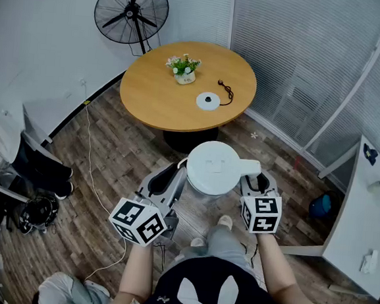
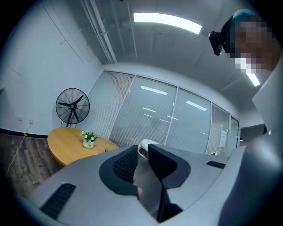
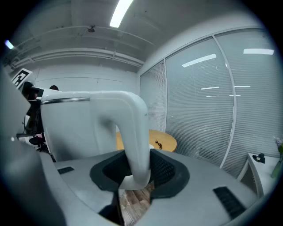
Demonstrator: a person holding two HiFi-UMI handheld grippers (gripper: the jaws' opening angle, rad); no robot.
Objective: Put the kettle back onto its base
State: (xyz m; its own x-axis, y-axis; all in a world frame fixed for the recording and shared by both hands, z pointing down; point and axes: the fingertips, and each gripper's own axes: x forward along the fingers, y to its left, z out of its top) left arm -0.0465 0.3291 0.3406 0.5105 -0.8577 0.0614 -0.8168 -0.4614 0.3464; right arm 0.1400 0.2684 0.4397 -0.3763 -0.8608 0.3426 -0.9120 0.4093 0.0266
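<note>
The white plastic kettle (image 1: 212,166) is in the air in front of the person, above the wood-plank floor (image 1: 109,167) and well short of the table. The right gripper (image 1: 257,182) is clamped on its smooth, arched handle (image 3: 135,141), which runs down between the two black ribbed pads. The left gripper (image 1: 174,176) is just beside the kettle's other side. Its jaws stand a little apart with nothing between them.

The kettle's base (image 1: 207,101), a flat white disc with a dark centre, lies on the round wooden table (image 1: 155,92), and its dark cord (image 1: 225,91) curls beside it. A small pot of green and white flowers (image 1: 184,68) stands nearer the table's far edge. Behind the table a black wire-caged fan (image 1: 131,12) stands against the pale wall. Glass partitions with closed slatted blinds (image 1: 304,59) run along the right of the room, and a white desk (image 1: 360,249) stands in front of them.
</note>
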